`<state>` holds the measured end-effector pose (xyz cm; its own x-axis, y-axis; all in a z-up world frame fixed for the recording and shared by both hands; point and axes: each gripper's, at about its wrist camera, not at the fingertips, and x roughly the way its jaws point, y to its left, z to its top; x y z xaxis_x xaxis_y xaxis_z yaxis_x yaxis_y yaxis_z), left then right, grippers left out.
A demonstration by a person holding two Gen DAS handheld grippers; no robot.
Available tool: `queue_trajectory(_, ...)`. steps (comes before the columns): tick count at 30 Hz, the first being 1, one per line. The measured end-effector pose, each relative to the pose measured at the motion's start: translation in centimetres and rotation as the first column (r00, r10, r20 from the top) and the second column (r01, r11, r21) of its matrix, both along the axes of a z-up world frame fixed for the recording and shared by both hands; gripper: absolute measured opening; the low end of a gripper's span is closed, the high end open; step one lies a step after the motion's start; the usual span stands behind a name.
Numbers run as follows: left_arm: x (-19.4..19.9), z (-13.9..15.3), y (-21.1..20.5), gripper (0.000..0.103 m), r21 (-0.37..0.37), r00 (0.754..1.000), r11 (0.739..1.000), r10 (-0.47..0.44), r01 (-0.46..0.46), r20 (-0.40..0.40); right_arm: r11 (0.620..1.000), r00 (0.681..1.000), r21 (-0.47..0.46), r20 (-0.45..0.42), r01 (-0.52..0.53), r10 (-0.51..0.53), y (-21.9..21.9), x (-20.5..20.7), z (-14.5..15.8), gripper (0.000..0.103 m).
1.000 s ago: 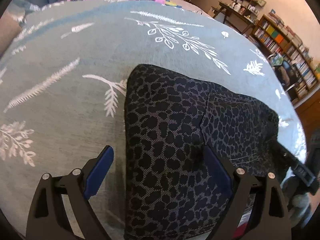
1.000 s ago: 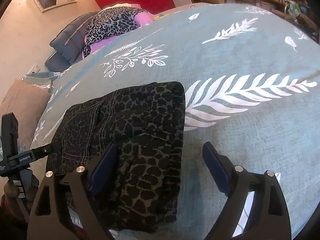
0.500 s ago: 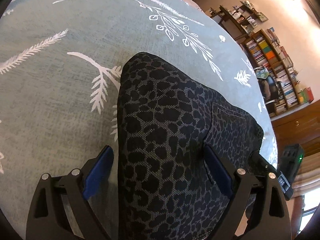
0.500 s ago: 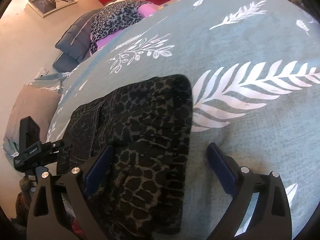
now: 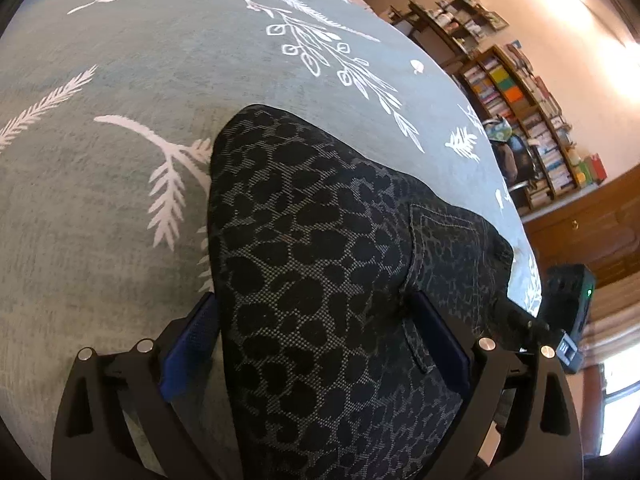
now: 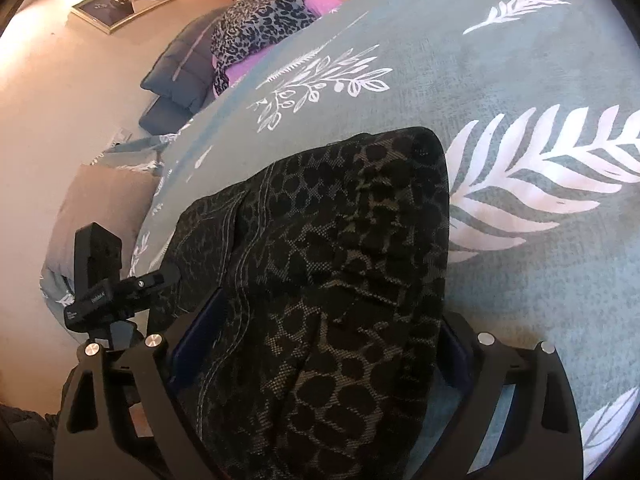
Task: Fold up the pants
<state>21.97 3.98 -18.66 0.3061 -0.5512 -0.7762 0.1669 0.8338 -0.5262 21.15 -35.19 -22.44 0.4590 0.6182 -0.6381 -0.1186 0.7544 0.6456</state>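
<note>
Left wrist view: the leopard-print pants (image 5: 320, 272) are lying as a compact folded bundle on the grey-green leaf-print bedspread (image 5: 120, 80), at its near edge; a back pocket is showing on the right side of the bundle. The left gripper (image 5: 316, 340) is straddling the near left part of the bundle, jaws spread wide; the left blue pad (image 5: 188, 344) is sitting against the bundle's left edge, down by the bedspread, and the right one is pressing onto the cloth near the pocket seam; no fabric is pinched between them, so nothing is being held. Judgement: folding is looking nearly complete; the step in hand is probably bracketing the bundle, either to square it or to close on it for a last fold or a lift.

Right wrist view: the right gripper (image 6: 320, 356) is likewise wide open, taking the bundle's right near portion between its fingers; both pads are mostly hidden beside the cloth; contact looks likely but no clamping is showing. The left gripper's body is visible at far left. A bookshelf (image 5: 532, 120) is standing beyond the bed.

Next move calls for both grippers closing evenly, deep enough to catch all layers; a shallow bite would likely peel off the top layer only.
</note>
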Motion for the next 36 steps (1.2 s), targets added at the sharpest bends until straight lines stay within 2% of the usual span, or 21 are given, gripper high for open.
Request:
queue_trajectory(2,-0.1,-0.1,0.0,0.091,-0.024,1.000,1.000,-0.014,0.014,0.000,1.000,1.000,-0.003,0.003,0.002,-0.002,0.3,-0.3,0.1,0.091)
queue_trajectory(3,-0.1,-0.1,0.0,0.085,-0.044,1.000,0.999,-0.021,0.021,-0.008,1.000,1.000,-0.007,0.002,0.002,-0.002,0.4,-0.5,0.1,0.088)
queue_trajectory(6,0.1,-0.1,0.0,0.081,-0.067,1.000,0.998,-0.021,0.019,-0.020,1.000,1.000,-0.026,-0.012,0.003,-0.003,0.3,-0.6,0.2,0.075)
queue_trajectory(7,0.1,-0.1,-0.1,0.079,-0.065,1.000,0.998,-0.021,0.020,-0.023,1.000,1.000,-0.008,-0.024,0.012,-0.013,-0.2,-0.6,0.0,0.068)
queue_trajectory(9,0.1,-0.1,-0.1,0.075,-0.068,0.999,0.997,-0.026,0.025,-0.021,0.999,0.998,0.038,-0.049,0.033,-0.031,-1.1,-0.5,-0.3,0.062)
queue_trajectory(11,0.1,0.0,-0.2,0.073,-0.064,0.999,0.997,-0.033,0.032,-0.017,0.998,0.998,0.059,-0.056,0.038,-0.035,-1.4,-0.3,-0.5,0.061)
queue_trajectory(14,0.2,-0.1,-0.2,0.072,-0.062,0.999,0.997,-0.035,0.034,-0.019,0.999,0.999,0.023,-0.043,0.025,-0.024,-0.9,-0.3,-0.3,0.061)
queue_trajectory(18,0.9,-0.6,0.0,0.077,-0.098,0.999,0.995,-0.023,0.018,-0.047,0.998,0.998,0.062,-0.057,-0.011,0.015,-1.2,0.4,-0.6,0.063)
queue_trajectory(22,1.2,-0.3,-0.6,0.079,-0.090,0.999,0.996,-0.030,0.027,-0.033,0.998,0.998,0.042,-0.038,-0.044,0.046,-0.9,0.6,-0.5,0.064)
queue_trajectory(24,0.8,-0.1,-0.8,0.073,-0.077,0.999,0.996,-0.040,0.039,-0.013,0.998,0.998,0.003,-0.012,-0.067,0.067,-0.3,0.2,-0.2,0.063)
queue_trajectory(28,0.3,0.4,-0.4,0.058,-0.085,0.999,0.995,-0.042,0.043,0.009,0.998,0.999,0.041,0.011,-0.052,0.052,-0.5,-0.7,0.3,0.047)
queue_trajectory(33,0.2,2.0,-1.2,0.048,-0.038,0.997,0.997,-0.059,0.062,0.058,0.998,0.997,0.042,0.073,-0.043,0.040,0.0,-0.9,2.8,0.040)
queue_trajectory(36,0.7,3.3,-1.5,0.043,-0.055,0.994,0.996,-0.066,0.071,0.086,0.998,0.993,0.044,0.115,-0.046,0.041,0.0,-0.5,4.5,0.040)
